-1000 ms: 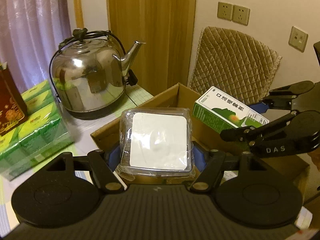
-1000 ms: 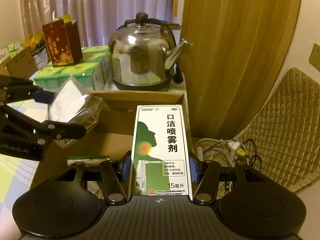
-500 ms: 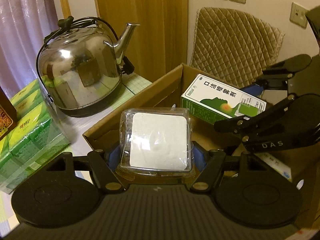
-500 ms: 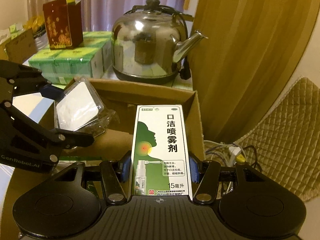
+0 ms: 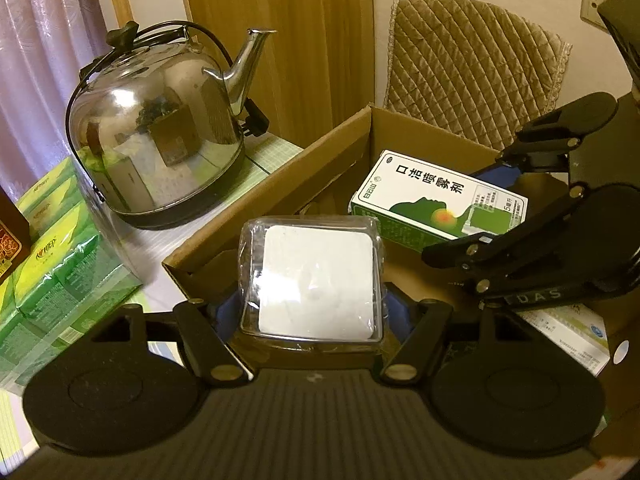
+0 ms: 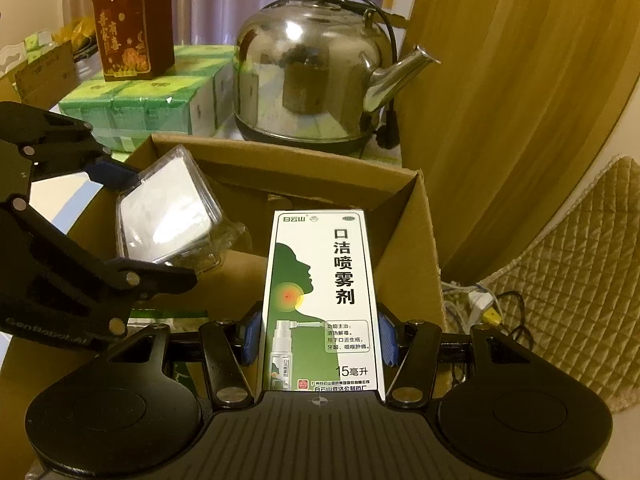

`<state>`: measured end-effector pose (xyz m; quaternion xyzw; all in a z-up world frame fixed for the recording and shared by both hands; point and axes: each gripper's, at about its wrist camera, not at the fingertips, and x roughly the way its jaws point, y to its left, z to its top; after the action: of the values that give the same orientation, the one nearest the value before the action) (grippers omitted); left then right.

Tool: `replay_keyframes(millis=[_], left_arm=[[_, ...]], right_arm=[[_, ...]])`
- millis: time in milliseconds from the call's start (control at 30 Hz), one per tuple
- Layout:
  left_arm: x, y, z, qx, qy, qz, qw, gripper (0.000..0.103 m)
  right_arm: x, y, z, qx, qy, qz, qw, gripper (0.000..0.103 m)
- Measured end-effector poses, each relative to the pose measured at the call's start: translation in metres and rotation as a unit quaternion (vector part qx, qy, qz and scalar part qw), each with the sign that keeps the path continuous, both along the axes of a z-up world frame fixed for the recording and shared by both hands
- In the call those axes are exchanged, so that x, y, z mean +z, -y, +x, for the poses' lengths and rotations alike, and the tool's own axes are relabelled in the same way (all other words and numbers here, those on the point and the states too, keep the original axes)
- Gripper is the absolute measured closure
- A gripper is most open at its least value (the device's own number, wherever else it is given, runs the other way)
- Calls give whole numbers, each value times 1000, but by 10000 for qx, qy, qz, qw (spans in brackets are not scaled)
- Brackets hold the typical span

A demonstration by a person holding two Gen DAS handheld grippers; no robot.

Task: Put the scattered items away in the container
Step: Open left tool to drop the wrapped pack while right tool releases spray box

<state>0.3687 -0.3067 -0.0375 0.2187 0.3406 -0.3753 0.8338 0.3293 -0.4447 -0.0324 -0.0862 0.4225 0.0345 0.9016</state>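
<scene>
**Cardboard box under both loaded grippers**

Cardboard fills the middle of the left wrist view: the open cardboard box [image 5: 280, 196] sits on the table just beside a steel kettle [image 5: 160, 140], with green packs [image 5: 52, 248] stacked to the left. The left gripper [image 5: 314, 308] has its jaws closed onto a white square pad in clear plastic wrap [image 5: 316, 284], held above the near left corner of the box. Across from it, the right gripper [image 5: 508, 200] clamps a green and white spray carton [image 5: 436, 200] over the box's opening. A further white pack [image 5: 572, 332] lies low at the right, partly hidden by the gripper.

From the right wrist view, the right gripper [image 6: 320, 340] has its blue pads pressed against both long sides of the spray carton [image 6: 322, 300], which points forward over the box [image 6: 404, 248] interior. The left gripper [image 6: 120, 216] enters from the left, the wrapped pad [image 6: 168, 216] tilted in its grip above the box's left side. Behind stand the kettle [image 6: 316, 72], the green packs [image 6: 148, 104] and a dark red carton [image 6: 128, 28] on top of them.
</scene>
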Motion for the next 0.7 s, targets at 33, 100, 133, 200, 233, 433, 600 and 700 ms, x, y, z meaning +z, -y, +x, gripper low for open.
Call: replay_keyframes(millis=[33,100,133,200,233,433,600,700], left_arm=[[1,0,-1,2,34,-31,10000,27],[2,-1,-2,38,66,-57,10000,27],[3,-2,-2,53,74,-76,9999,27],[5,-4,-1,87,117,-99,9998,27],[7,-6,-1,101,139,-125,9998,27],[13,-12,-3,118,166,-199,9996,27],[14,-13,-7,99,167,-209,9996,27],[14,-13,-9,77,166,-217,9996,26]], right_arm=[[0,0,0,-6,-8,12,10000,50],[-1,1,0,-4,-17,21,10000,50],[-1,1,0,-8,-18,26,10000,50],[-1,2,0,-22,-20,45,10000,50],[-1,2,1,-27,-24,54,10000,50],[-2,2,3,-59,-42,123,9999,50],[-5,-1,6,-74,-48,91,9999,50],[-6,-1,8,-83,-48,67,9999,50]])
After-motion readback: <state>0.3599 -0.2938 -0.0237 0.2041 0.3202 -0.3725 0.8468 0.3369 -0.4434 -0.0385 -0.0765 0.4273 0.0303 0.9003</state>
